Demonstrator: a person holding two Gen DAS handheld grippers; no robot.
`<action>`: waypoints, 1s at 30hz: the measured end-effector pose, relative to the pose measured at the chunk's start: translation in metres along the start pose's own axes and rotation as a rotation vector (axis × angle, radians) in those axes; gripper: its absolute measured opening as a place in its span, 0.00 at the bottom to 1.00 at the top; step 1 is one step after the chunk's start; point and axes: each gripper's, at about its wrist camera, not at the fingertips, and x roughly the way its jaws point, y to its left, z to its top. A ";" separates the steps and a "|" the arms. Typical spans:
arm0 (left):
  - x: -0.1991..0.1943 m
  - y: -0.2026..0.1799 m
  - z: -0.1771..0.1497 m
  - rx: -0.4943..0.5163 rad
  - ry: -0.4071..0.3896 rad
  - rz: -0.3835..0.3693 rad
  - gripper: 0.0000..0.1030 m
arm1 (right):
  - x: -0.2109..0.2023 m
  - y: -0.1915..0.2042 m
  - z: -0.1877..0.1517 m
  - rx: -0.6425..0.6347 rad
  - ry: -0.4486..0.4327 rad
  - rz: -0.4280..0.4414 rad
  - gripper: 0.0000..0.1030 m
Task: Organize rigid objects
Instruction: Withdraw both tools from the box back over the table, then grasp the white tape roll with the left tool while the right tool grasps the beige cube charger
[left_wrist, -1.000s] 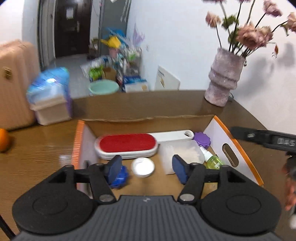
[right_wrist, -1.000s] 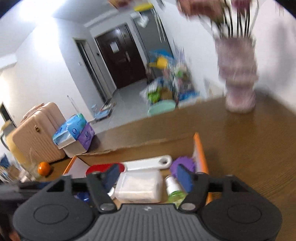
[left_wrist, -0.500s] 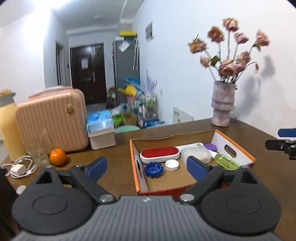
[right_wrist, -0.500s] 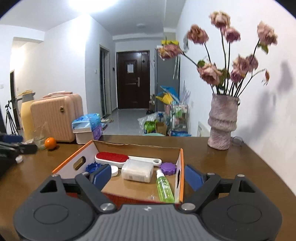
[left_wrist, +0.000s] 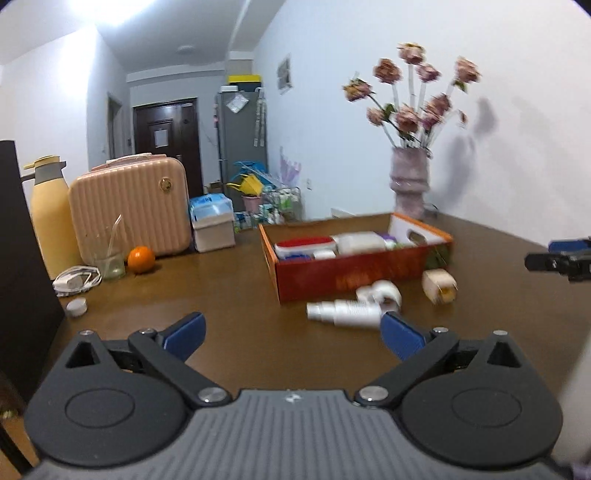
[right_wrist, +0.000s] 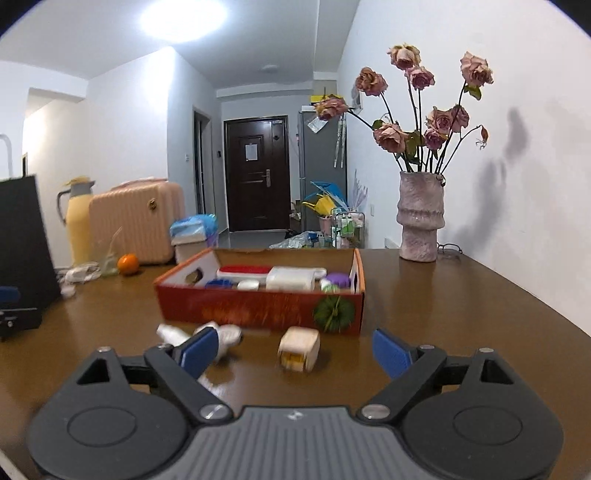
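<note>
An orange-red cardboard box stands mid-table, holding a red lint brush, a white container, a purple cap and other small caps. In front of it lie a white bottle, a white roll and a beige block. My left gripper hangs back from the box, jaws opening, nothing between them. My right gripper is also opening and empty, with the beige block on the table ahead of it.
A vase of dried roses stands at the back right by the wall. At the left are a pink case, a yellow flask, an orange, a glass, a charger cable, a tissue box and a dark panel.
Both grippers have drawn back from over the box and their jaws have spread wider. The box now looks farther off, and the bottle, roll and block in front of it have come into view.
</note>
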 end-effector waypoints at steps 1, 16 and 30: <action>-0.009 0.001 -0.009 -0.004 0.008 -0.013 1.00 | -0.009 0.002 -0.007 0.008 -0.001 -0.005 0.88; -0.046 0.019 -0.054 -0.107 0.062 -0.021 1.00 | -0.072 0.019 -0.059 0.014 -0.039 -0.049 0.98; 0.081 -0.028 -0.017 -0.018 0.137 -0.105 1.00 | 0.029 -0.007 -0.047 0.034 0.083 -0.063 0.91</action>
